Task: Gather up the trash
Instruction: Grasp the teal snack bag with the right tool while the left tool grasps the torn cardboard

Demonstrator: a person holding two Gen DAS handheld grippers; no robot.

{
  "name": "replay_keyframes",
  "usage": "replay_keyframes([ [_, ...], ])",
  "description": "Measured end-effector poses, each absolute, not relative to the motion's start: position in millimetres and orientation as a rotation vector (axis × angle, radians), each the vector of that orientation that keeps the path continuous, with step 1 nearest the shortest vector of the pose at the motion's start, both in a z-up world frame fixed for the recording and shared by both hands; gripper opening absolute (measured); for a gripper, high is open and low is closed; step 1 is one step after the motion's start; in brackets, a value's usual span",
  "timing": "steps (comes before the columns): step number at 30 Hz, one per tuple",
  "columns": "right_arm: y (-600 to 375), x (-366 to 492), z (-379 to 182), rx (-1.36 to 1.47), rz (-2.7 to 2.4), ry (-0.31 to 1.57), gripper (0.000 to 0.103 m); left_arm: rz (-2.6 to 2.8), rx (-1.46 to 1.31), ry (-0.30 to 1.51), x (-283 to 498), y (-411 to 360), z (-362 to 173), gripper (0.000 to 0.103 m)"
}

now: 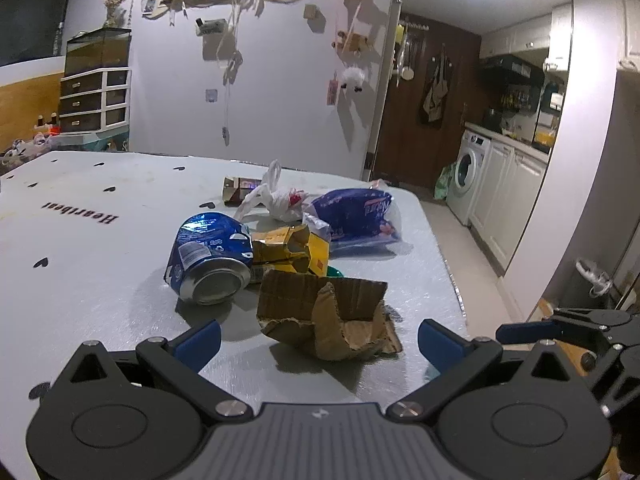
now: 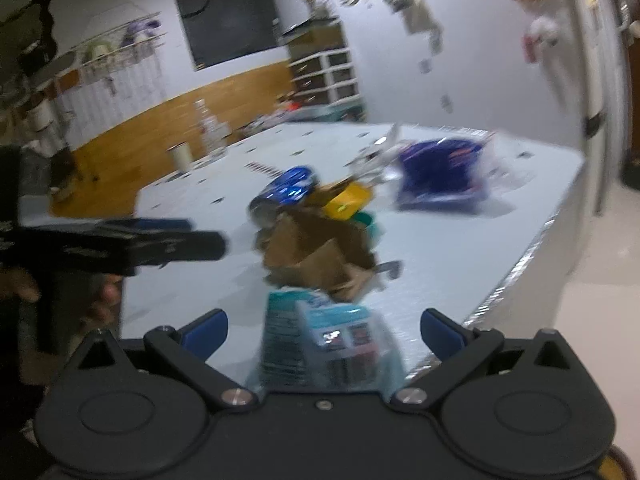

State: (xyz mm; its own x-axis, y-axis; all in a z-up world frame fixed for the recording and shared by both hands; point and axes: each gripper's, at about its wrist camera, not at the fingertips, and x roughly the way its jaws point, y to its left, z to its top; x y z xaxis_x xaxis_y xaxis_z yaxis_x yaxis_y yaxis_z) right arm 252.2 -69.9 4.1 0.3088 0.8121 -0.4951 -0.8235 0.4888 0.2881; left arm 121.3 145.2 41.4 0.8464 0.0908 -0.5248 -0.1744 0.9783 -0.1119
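Trash lies in a loose heap near the middle of the pale bench [image 1: 100, 240], toward its right-hand edge in the left wrist view. Nearest the camera sits a torn cardboard piece [image 1: 328, 316], crumpled and folded open. Up and to its left, a dented blue can [image 1: 208, 260] lies on its side with its base facing the camera. A crushed yellow carton [image 1: 288, 250] rests against the can's right side, just behind the cardboard. Further back, a knotted white plastic bag [image 1: 276, 196] sits in front of a small brown box [image 1: 236, 190], and a blue printed wrapper [image 1: 356, 216] lies to the right of the bag. A sliver of something green [image 1: 335, 271] shows between carton and cardboard; its identity cannot be determined.

The left claw [image 1: 318, 338] is spread wide with nothing between its blue pads, the cardboard lying just ahead of the gap. The right claw [image 2: 322, 330] is likewise spread wide in the blurred right wrist view. A pale teal packet [image 2: 324, 344] appears between its fingers, low in the frame; contact with either pad is not visible. The left claw shows at the left of that view, a hand [image 2: 106, 296] beneath it.

A washing machine [image 1: 468, 176] stands at right background.
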Motion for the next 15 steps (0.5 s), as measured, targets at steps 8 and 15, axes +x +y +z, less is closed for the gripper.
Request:
replay_keyframes([
  [8, -54.0, 242.3, -8.7, -0.096, 1.124, 0.680, 0.081, 0.103, -0.141, 0.542, 140.7, 135.0, 33.5, 0.103],
  [15, -60.8, 236.1, -12.5, -0.075, 1.128, 0.692, 0.072, 0.082, -0.115, 0.551, 159.5, 117.0, 24.8, 0.099],
])
